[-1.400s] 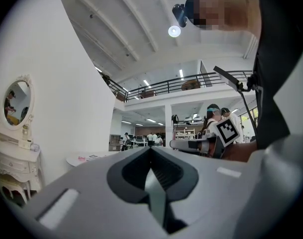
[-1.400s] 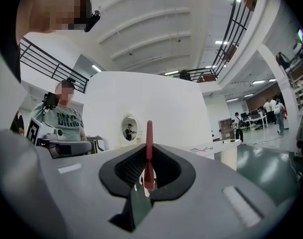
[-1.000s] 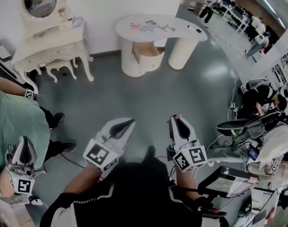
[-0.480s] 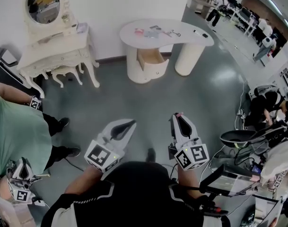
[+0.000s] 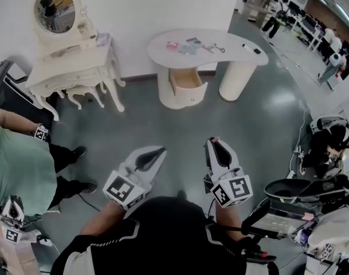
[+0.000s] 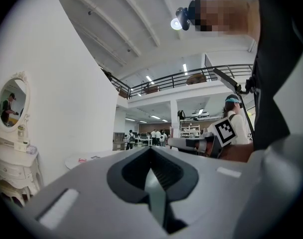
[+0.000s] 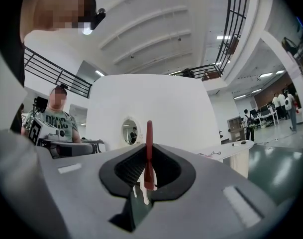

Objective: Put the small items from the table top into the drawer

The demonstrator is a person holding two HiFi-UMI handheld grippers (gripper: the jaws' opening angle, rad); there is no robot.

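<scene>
Stick (image 7: 149, 153) in the right fingers, drawer well ahead
The thin red stick sits pinched between the fingers of the right gripper (image 5: 215, 146), which are clenched on its lower part. Its long axis runs along the fingers, and its free tip pokes out past them, pointing forward toward the open drawer (image 5: 188, 80). That drawer, under the white surface (image 5: 234, 46), lies straight ahead and well apart from both grippers, across the floor (image 5: 163, 119). It sits a little to the right gripper's side, so the loaded hand is also the nearer one. More small items (image 5: 189, 44) lie on the surface above the drawer, too small to name. The left gripper (image 5: 153, 152) is held beside the right, fingers pressed together with nothing between them. By the look of it, a walk up to the drawer must come before any drop.
</scene>
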